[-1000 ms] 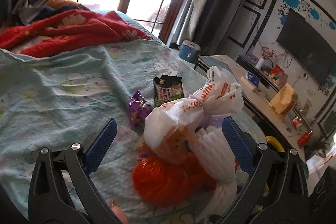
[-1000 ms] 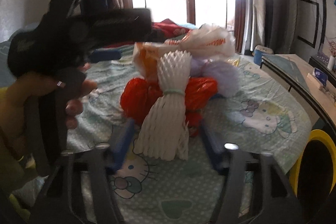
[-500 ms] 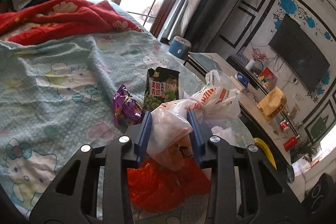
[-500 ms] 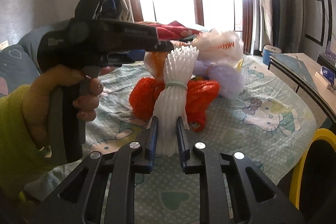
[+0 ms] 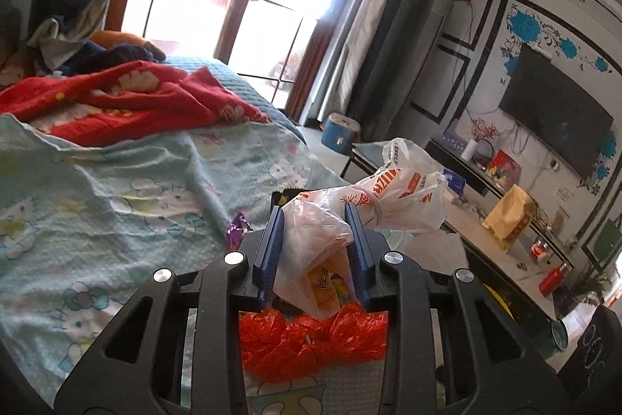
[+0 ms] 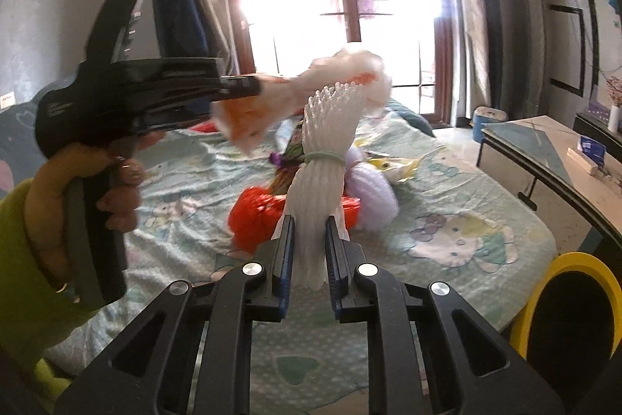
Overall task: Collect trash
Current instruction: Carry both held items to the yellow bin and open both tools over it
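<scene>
While both grippers are closed on trash, the scene reads like this:

Left gripper (image 5: 315, 220): its blue fingers (image 5: 272, 240) are narrow and pinch the white plastic bag (image 5: 365, 209); seen from the right wrist view, this gripper (image 6: 248, 86) holds the bag lifted above the bed.
White plastic bag: thin, half-transparent film with orange print, crumpled, and tied into a knot at the far end; something yellow shows through the film. In the right wrist view the bag (image 6: 311, 92) looks blurred.
Right gripper (image 6: 308, 240): blue fingers (image 6: 287, 247) are close together and clamp the lower part of the white foam net (image 6: 324, 150).
White foam net: soft mesh sleeves with a ribbed texture, bundled upright, bound with a pale green rubber band (image 6: 324, 157); the top spreads like a fan.
Red plastic bag (image 5: 307, 337): shiny, wrinkled film, lying on the bed under the left gripper; in the right wrist view it (image 6: 252, 216) is just behind the foam net.
Purple wrapper (image 5: 236, 232): small shiny foil, lying on the sheet left of the fingers.
Lilac bundle (image 6: 369, 189): soft round shape, just beside the foam net on its right.
Bed sheet (image 5: 116, 205): light green cotton with cartoon cat print, wrinkled.
Red blanket (image 5: 128, 104): thick and crumpled, at the far end of the bed.
Yellow bin rim (image 6: 571, 259): round, beside the bed at the right edge.
</scene>
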Motion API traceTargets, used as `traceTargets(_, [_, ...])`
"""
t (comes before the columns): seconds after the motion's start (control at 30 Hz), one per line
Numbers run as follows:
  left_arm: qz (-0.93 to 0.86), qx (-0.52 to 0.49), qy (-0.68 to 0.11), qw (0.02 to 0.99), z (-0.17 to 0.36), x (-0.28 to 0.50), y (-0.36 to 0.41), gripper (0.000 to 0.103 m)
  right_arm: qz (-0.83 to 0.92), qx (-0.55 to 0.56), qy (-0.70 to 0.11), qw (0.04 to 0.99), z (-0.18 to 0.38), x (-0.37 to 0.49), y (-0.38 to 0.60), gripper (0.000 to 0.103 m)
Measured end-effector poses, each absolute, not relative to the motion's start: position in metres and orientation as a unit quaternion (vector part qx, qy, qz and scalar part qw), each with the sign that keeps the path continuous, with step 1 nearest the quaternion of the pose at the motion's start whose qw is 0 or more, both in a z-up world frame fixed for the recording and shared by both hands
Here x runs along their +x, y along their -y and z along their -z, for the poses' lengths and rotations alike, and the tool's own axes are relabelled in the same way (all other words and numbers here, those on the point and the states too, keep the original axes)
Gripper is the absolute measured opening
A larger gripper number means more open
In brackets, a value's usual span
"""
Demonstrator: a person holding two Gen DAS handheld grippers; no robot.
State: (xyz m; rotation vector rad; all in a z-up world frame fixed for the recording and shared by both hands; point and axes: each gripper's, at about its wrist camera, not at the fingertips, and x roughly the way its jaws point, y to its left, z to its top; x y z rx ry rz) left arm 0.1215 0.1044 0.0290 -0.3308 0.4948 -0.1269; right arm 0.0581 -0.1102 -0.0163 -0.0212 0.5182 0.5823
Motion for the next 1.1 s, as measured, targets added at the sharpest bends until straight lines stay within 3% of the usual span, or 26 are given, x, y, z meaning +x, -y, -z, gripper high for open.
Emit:
traceTargets(0.67, [0.121,-0.135,-0.240,0.953,-0.038,0.110,-0.034,0.024,-0.147,0.045,-0.233,0.960,-0.002,0.061,0.219,0.012])
traceTargets(1.1, [0.185,-0.089,-0.268,0.941,-0.019,0.116,0.042,0.024,-0.069,0.047,-0.277,0.957,0.020,0.045,0.289,0.011])
